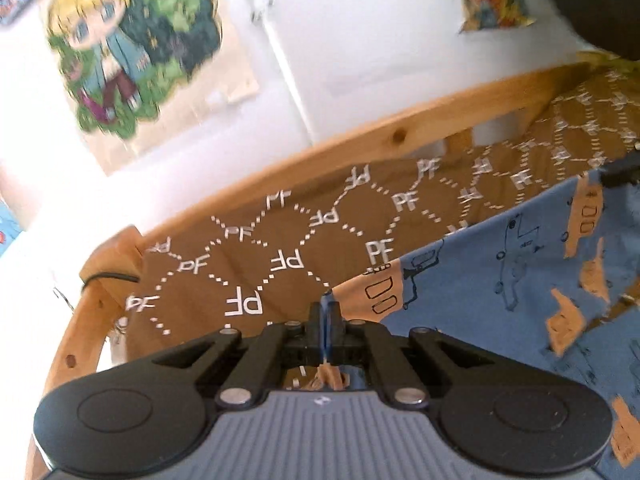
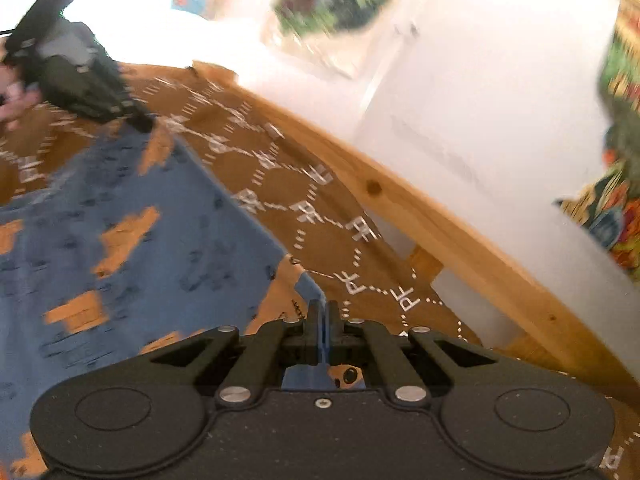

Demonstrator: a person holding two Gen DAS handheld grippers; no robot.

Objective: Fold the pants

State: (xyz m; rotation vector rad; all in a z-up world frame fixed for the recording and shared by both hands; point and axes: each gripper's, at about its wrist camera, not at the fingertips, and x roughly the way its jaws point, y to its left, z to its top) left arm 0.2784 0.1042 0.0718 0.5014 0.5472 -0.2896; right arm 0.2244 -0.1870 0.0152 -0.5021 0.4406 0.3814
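Your left gripper [image 1: 326, 312] & right gripper [image 2: 322, 316]: jaws clamped fully on the blue printed cotton pants [image 1: 500, 280] hem, stretched between them over brown PF-patterned bedsheet [image 1: 248, 264], near wooden bedframe [image 1: 400, 136].

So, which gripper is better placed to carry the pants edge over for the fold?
Probably neither alone. The left gripper and the right gripper are each shut on an edge of the blue pants, stretched between them above the brown bedspread. Both should move together.
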